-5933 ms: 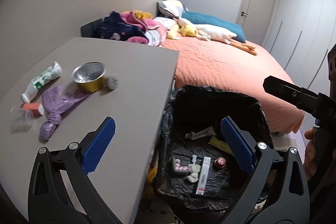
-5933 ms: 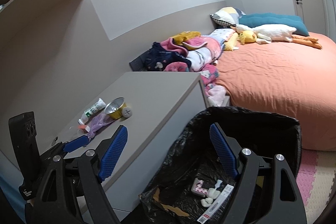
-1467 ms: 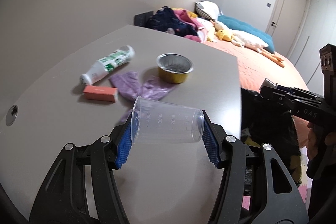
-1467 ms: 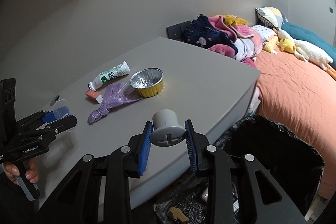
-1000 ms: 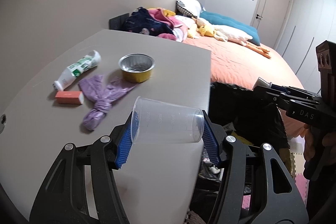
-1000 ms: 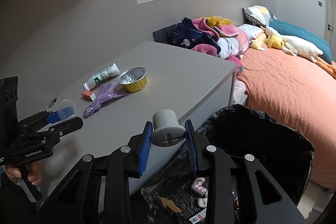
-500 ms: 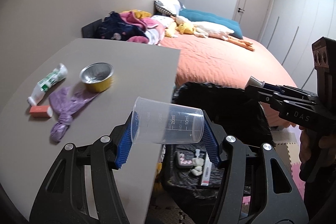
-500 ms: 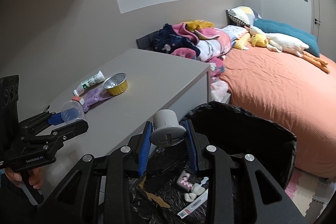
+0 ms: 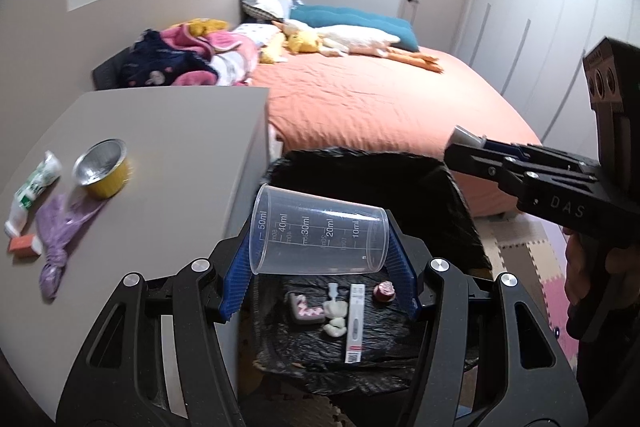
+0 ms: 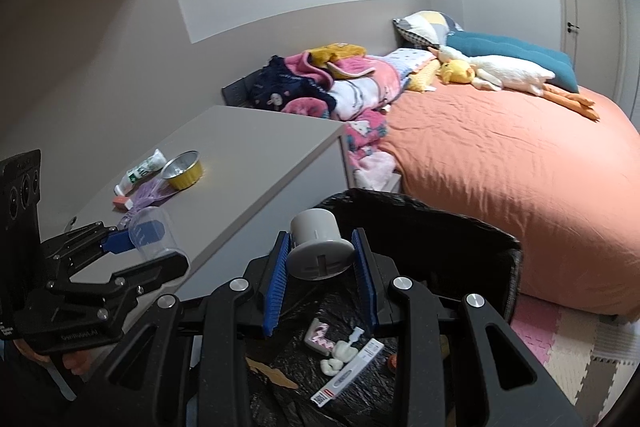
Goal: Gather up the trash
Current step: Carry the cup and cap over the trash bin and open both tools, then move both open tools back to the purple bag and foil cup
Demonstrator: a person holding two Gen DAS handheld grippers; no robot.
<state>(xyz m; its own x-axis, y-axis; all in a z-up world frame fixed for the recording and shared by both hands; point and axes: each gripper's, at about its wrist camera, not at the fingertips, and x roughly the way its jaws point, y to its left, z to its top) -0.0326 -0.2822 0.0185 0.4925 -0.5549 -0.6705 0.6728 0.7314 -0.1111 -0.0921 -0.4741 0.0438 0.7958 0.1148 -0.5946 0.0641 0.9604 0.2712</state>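
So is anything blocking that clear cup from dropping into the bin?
Nothing visible. The measuring cup, clamped sideways in the left gripper, hangs over the open black-lined trash bin; only earlier trash lies at the bottom.

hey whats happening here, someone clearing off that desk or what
A person is collecting trash with a handheld gripper in each hand. The left gripper is shut on a clear measuring cup, held sideways above the black-lined trash bin. The right gripper is shut on a grey cap, also over the bin. A few bits of trash lie in the bin. On the grey desk are a foil cup, a tube, a purple bag and a small orange box.
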